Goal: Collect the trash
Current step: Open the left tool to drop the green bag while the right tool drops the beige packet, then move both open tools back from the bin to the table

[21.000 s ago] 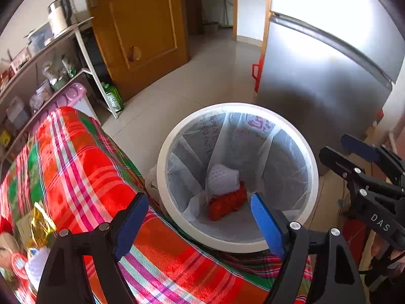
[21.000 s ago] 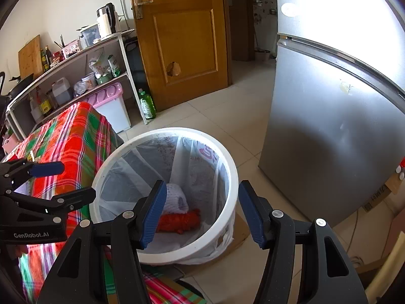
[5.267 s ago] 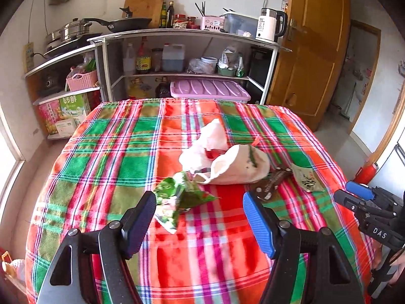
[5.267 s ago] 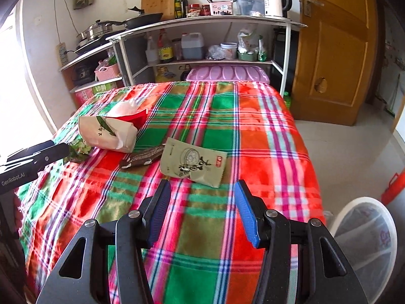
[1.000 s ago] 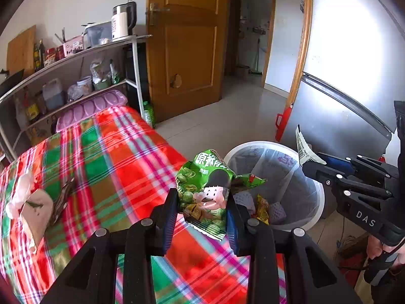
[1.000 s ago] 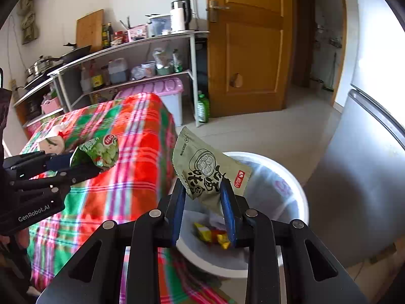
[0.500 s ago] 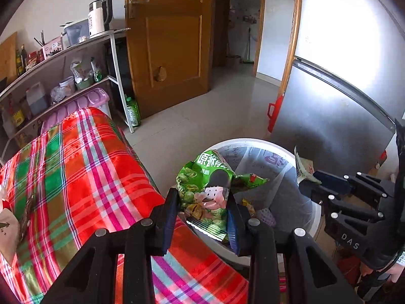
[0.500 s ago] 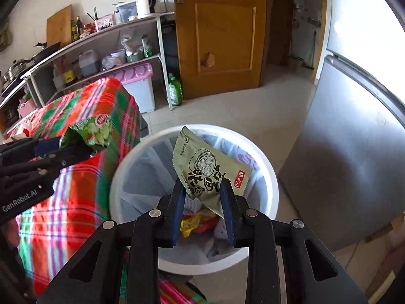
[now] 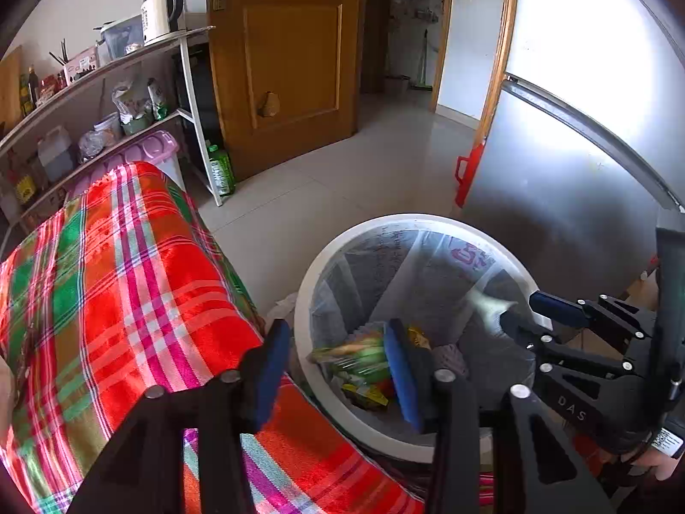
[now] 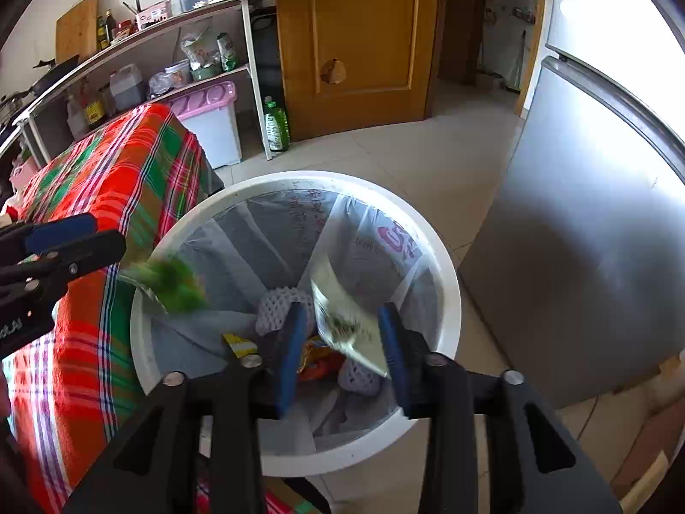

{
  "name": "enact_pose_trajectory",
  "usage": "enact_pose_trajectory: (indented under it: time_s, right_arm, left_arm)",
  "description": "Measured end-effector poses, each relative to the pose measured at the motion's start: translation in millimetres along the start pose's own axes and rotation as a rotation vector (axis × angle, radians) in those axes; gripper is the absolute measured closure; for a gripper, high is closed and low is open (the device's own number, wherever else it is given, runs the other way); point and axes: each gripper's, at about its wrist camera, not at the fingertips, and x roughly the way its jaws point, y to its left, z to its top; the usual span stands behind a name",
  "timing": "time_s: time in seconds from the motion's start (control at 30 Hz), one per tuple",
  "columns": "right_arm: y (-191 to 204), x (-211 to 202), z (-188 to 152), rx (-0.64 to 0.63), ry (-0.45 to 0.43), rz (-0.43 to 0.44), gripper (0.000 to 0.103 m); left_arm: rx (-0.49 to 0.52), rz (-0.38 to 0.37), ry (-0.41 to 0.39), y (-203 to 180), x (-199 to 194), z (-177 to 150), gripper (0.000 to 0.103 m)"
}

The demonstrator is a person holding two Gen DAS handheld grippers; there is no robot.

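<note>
Your left gripper (image 9: 334, 368) and right gripper (image 10: 342, 351), angled down over the white bin's rim (image 10: 445, 282) beside the table edge (image 9: 239, 282), have just been opening (nothing pinched); the green packet (image 10: 171, 280) and olive packet (image 10: 342, 321) are inside its mouth.

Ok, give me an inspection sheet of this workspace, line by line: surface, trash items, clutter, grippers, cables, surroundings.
Surface: table under a plaid tablecloth, beside the white trash bin.
Job's things: green snack bag and olive packet, both blurred, over the bin's mouth; the bin's liner holds foam nets and wrappers.
Clutter: nothing seen on the visible cloth.
Grippers: left gripper and right gripper are above the bin; both sets of jaws have just been opening, and neither presses on its packet.
Cables: nothing seen.
Surroundings: shelf unit with bottles and kettle, wooden door, steel fridge, green bottle on the tiled floor.
</note>
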Motion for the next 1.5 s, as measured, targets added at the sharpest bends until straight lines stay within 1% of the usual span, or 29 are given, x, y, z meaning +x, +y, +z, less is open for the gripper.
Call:
enact_pose_trajectory:
  time_s: [0.03, 0.33, 0.47, 0.63, 0.73, 0.83, 0.93, 1.03, 1.27, 1.43, 1.5]
  right_arm:
    - [1, 0, 0, 0.003, -0.001, 0.002, 0.049]
    - [4, -7, 2, 0.014, -0.020, -0.003, 0.049]
    - [10, -16, 3, 0.012, -0.041, 0.000, 0.049]
    - [24, -32, 5, 0.009, -0.078, 0.016, 0.049]
    - [34, -42, 6, -0.001, -0.104, 0.034, 0.049]
    - [48, -51, 9, -0.019, -0.125, 0.053, 0.049]
    - [65, -55, 11, -0.037, -0.134, 0.067, 0.049]
    - [83, -57, 13, -0.053, -0.138, 0.092, 0.049]
    - [136, -57, 17, -0.126, -0.145, 0.155, 0.049]
    - [173, -54, 21, -0.172, -0.145, 0.198, 0.049]
    - [185, -51, 22, -0.190, -0.143, 0.214, 0.049]
  left_arm:
    - [0.000, 0.003, -0.001, 0, 0, 0, 0.040]
    - [-0.020, -0.006, -0.017, 6, -10, 0, 0.040]
    - [-0.034, 0.010, -0.033, 12, -20, -2, 0.040]
    - [-0.070, 0.019, -0.058, 28, -38, -7, 0.040]
    - [-0.086, 0.048, -0.088, 39, -55, -12, 0.040]
    - [-0.111, 0.047, -0.101, 52, -67, -16, 0.040]
    - [-0.130, 0.081, -0.128, 67, -83, -22, 0.040]
    - [-0.160, 0.093, -0.143, 84, -96, -28, 0.040]
    - [-0.221, 0.189, -0.180, 131, -126, -52, 0.039]
    - [-0.287, 0.247, -0.188, 170, -143, -68, 0.037]
    - [-0.300, 0.286, -0.186, 185, -149, -73, 0.037]
